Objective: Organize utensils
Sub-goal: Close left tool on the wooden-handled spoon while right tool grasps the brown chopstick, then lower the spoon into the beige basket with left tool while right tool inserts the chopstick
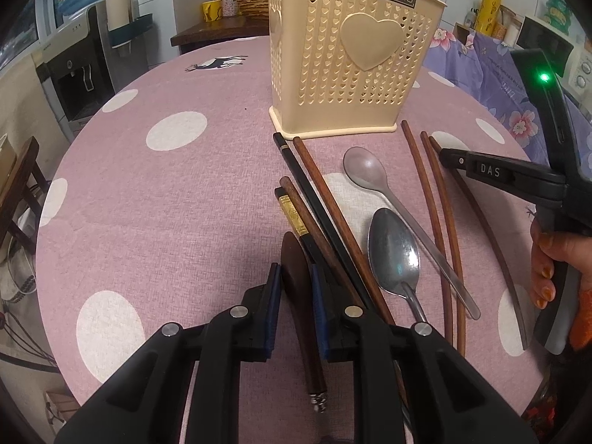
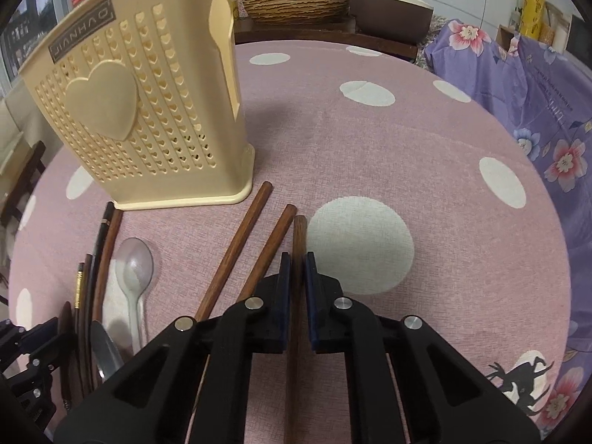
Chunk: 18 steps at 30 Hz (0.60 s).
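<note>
A cream perforated utensil holder [image 1: 347,70] with a heart stands on the pink dotted tablecloth; it also shows in the right wrist view [image 2: 137,118]. In front of it lie several brown and black chopsticks [image 1: 314,192] and two metal spoons [image 1: 394,255]. My left gripper [image 1: 295,277] is shut on a dark wooden spoon [image 1: 296,266] lying on the cloth. My right gripper [image 2: 295,262] is shut on a brown chopstick [image 2: 299,233], the rightmost of three [image 2: 240,244]. The right gripper also shows in the left wrist view [image 1: 449,155].
The round table's edge [image 1: 74,155] curves off to the left. A purple flowered cloth [image 2: 536,111] covers something to the right. A woven basket [image 2: 299,2] and a rice cooker [image 2: 388,7] sit on a counter behind.
</note>
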### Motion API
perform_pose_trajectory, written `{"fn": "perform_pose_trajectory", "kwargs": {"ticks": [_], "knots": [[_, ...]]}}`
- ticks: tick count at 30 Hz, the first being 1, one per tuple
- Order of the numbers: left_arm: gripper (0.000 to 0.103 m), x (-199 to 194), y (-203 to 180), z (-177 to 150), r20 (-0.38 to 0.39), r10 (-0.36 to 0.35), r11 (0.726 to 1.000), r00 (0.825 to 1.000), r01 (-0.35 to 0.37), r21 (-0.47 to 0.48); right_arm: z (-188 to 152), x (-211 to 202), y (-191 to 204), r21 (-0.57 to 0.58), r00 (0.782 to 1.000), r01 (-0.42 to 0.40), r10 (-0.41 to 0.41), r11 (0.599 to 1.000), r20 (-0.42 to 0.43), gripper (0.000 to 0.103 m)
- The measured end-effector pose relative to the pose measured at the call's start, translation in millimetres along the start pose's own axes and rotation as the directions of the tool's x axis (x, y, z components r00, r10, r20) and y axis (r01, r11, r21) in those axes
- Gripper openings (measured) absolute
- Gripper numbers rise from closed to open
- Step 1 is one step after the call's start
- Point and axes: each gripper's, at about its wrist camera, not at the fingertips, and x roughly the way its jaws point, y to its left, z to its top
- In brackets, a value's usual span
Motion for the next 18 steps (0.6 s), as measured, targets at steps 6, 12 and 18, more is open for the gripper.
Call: {"fn": "perform_pose_trajectory", "kwargs": {"ticks": [6, 12, 18], "knots": [[0.016, -26.2, 6.8, 7.7, 0.093, -0.018, 1.000, 0.996, 0.018, -0.002, 1.0, -35.6, -9.8, 0.035, 0.994, -0.060, 0.057, 0.998, 0.098, 0.008], [0.016, -73.6, 17.2, 20.8, 0.220, -0.035, 0.999, 0.975, 0.036, 0.000, 2.3, -101.4, -19.5, 0.032, 0.963, -0.131, 0.120, 0.991, 0.240, 0.008], [0.016, -115.8, 24.4, 20.7, 0.319, -0.036, 0.999, 0.947, 0.030, 0.024, -11.1, -168.5, -33.6, 0.000, 0.916, -0.191, 0.179, 0.982, 0.359, 0.008]]}}
